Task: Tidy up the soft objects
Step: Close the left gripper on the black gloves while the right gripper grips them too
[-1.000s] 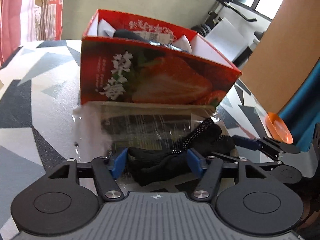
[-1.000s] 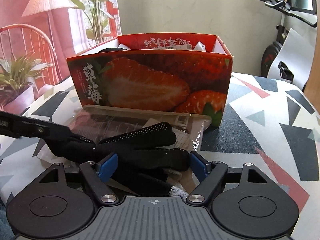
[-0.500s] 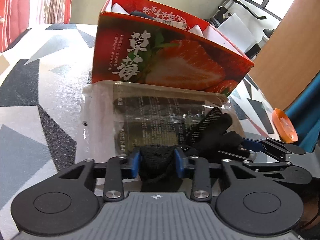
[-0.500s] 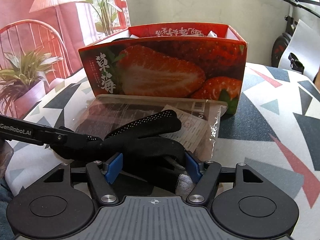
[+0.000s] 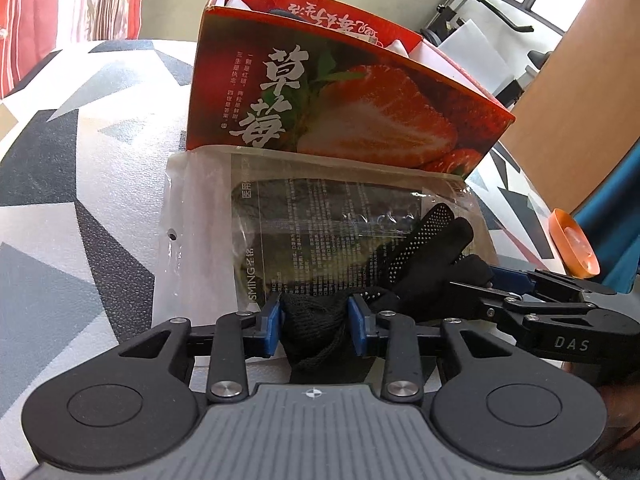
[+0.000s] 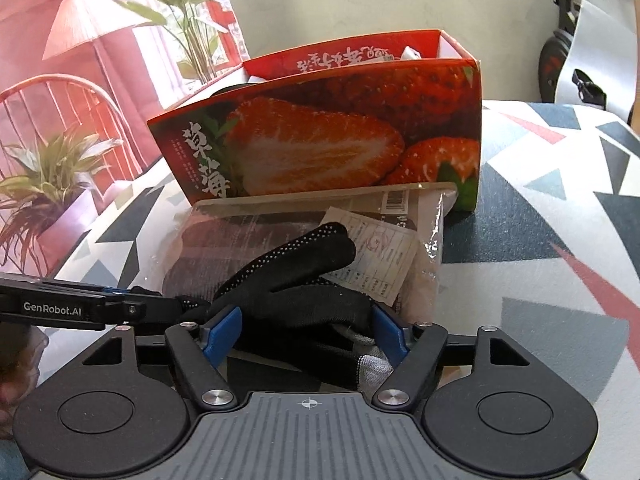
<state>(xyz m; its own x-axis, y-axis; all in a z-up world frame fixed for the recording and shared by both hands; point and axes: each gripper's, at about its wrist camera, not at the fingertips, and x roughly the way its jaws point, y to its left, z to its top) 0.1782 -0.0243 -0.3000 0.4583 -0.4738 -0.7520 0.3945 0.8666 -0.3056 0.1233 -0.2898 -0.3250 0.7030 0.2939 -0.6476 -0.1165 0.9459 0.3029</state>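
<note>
A black dotted glove [image 5: 424, 256] lies bunched on a clear plastic package [image 5: 320, 216] in front of the red strawberry box [image 5: 360, 120]. My left gripper [image 5: 316, 320] is shut on the glove's knitted end, both blue pads pressing into the fabric. From the right, my right gripper [image 6: 306, 328] grips the glove [image 6: 296, 272] across its wider part, pads against the cloth and a grey cuff showing near the right pad. Each gripper shows in the other's view: the right gripper [image 5: 520, 280], the left gripper [image 6: 120, 304]. The box [image 6: 320, 148] holds white and dark items.
The table [image 5: 60, 200] has a grey, white and red triangle pattern. An orange dish [image 5: 572, 244] sits at its right edge. A potted plant [image 6: 44, 184] and a red chair [image 6: 60, 92] stand beyond the left side. The package [image 6: 224, 236] leans against the box.
The left jaws have closed from wide apart onto the glove's end. The right jaws have narrowed onto the glove. Both views have tilted slightly, and the box looms larger.
</note>
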